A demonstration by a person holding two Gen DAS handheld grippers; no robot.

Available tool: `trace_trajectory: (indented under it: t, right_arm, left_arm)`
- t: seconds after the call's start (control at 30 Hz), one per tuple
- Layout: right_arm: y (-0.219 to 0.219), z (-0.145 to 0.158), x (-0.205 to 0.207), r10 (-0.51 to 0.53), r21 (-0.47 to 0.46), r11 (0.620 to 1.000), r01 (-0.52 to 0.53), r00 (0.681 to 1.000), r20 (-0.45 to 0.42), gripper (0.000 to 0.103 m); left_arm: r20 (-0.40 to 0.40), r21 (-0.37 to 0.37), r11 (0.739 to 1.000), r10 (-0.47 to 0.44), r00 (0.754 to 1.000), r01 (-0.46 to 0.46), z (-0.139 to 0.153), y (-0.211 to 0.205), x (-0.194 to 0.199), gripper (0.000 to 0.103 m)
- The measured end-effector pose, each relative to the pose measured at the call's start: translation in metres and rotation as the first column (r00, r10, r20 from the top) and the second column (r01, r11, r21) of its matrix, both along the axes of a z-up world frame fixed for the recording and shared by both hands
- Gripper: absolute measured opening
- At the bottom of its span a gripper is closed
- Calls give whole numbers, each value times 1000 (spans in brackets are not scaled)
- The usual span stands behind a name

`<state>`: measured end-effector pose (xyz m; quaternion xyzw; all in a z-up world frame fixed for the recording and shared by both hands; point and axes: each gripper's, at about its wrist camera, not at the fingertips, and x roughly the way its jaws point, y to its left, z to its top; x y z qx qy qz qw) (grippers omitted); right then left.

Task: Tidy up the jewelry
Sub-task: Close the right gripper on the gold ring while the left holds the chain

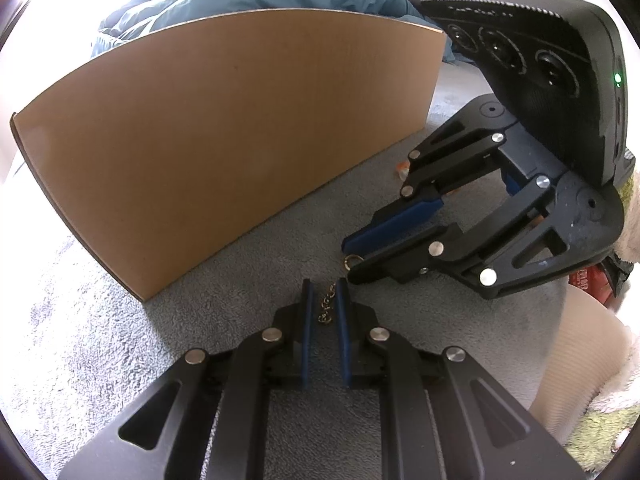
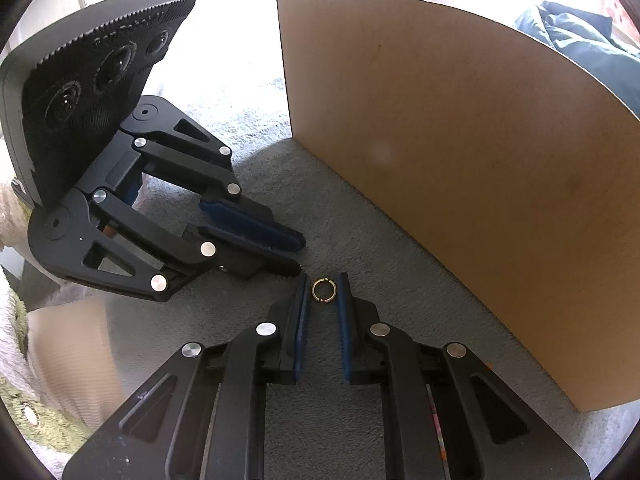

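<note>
While the left gripper (image 1: pixel 325 286) pinches a fine gold chain (image 1: pixel 326 306) between narrow jaws, the right gripper (image 2: pixel 322 280) holds its ring clasp (image 2: pixel 323 290) just ahead. The thin links could slip out or snag the grey carpet (image 1: pixel 240 272). A cardboard panel (image 1: pixel 224 140) walls off the far side; nearer carpet lies open.

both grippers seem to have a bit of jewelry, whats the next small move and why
Probably lift both together: the left gripper is shut on the chain, the right gripper on the ring, low over the grey carpet beside the cardboard box.
</note>
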<state>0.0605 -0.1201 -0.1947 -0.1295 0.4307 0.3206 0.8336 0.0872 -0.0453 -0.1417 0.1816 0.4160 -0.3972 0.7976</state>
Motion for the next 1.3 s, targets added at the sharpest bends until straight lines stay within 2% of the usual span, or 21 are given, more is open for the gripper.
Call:
trace_trajectory:
  t: [0.57, 0.8, 1.3]
  right_arm:
    - [16, -12, -10, -10, -7, 1000, 10, 1000, 30, 10]
    - [21, -11, -19, -22, -19, 1000, 23, 999, 40, 10]
    - [5, -4, -23, -105, 23, 994, 105, 994, 18, 10]
  left_arm:
    - [31, 17, 1000, 0, 1000, -1, 1, -8, -10, 10]
    - [63, 46, 999, 2, 998, -5, 4, -14, -18, 5]
    - [55, 89, 992, 84, 995, -88, 21, -22, -29, 3]
